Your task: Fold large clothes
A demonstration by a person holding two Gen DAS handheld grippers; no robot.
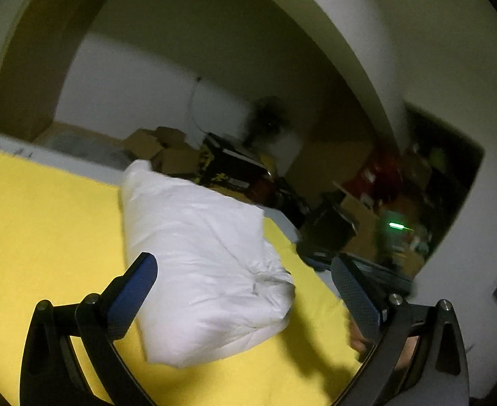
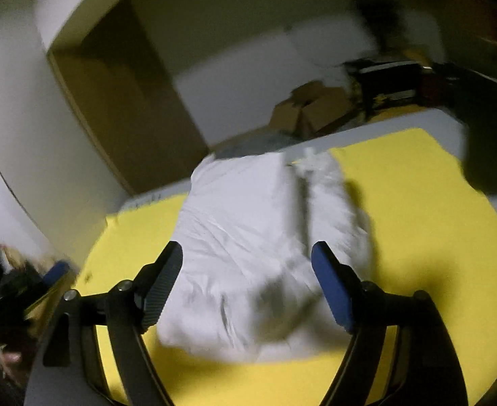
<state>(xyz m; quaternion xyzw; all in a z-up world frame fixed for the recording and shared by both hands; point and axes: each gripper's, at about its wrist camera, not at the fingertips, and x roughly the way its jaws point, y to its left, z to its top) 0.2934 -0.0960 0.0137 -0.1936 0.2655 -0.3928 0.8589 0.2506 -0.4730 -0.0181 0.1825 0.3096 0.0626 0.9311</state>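
White puffy quilted garment (image 1: 208,264), folded into a bundle on the yellow-covered surface (image 1: 39,223) ahead of both spread, empty claws (image 1: 245,291) (image 2: 246,284), may spring open since nothing pins it.

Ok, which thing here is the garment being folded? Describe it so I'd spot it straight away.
Find the yellow sheet that covers the work surface. The garment lies on it as a puffy white folded bundle. It is the only white, soft thing on the yellow; the cardboard boxes beyond the edge are brown and stiff.
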